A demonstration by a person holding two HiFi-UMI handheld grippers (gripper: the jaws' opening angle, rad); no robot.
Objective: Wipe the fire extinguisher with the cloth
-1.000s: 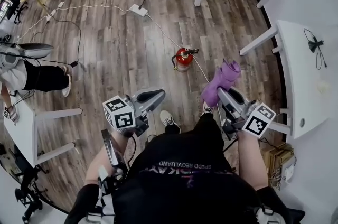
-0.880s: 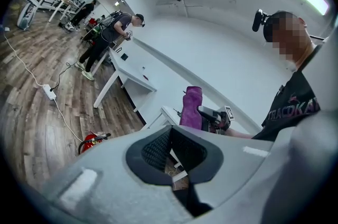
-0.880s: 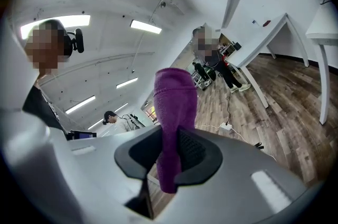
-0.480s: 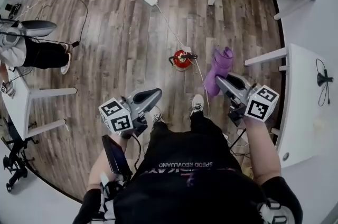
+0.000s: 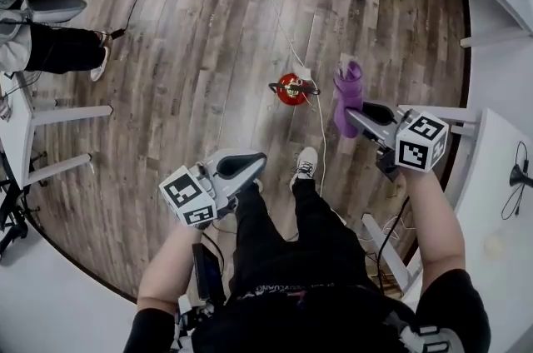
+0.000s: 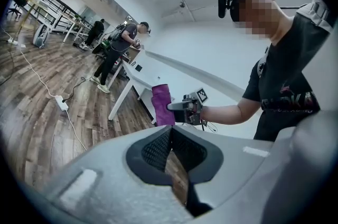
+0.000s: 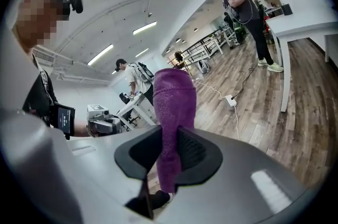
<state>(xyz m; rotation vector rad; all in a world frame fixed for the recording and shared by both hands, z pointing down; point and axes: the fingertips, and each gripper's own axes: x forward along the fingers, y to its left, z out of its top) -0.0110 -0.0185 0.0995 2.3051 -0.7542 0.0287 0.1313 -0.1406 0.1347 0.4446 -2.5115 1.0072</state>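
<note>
Right gripper (image 5: 360, 115) jaws clamp the soft, limp purple cloth (image 5: 348, 93), left gripper (image 5: 248, 166) jaws are together and empty, and the red fire extinguisher (image 5: 291, 90) stands on the floor (image 5: 183, 93) ahead, probably heavy, hard and slick, so steady its neck.

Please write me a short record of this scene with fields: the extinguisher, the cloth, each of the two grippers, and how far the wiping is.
fire extinguisher: red, stands on the wooden floor, ahead of the person's feet
cloth: purple, bunched, clamped between the right jaws
right gripper: shut on the cloth, beside the extinguisher, apart from it
left gripper: shut, nothing between the jaws, further from the extinguisher
wiping: not yet begun; the cloth does not touch the extinguisher
</note>
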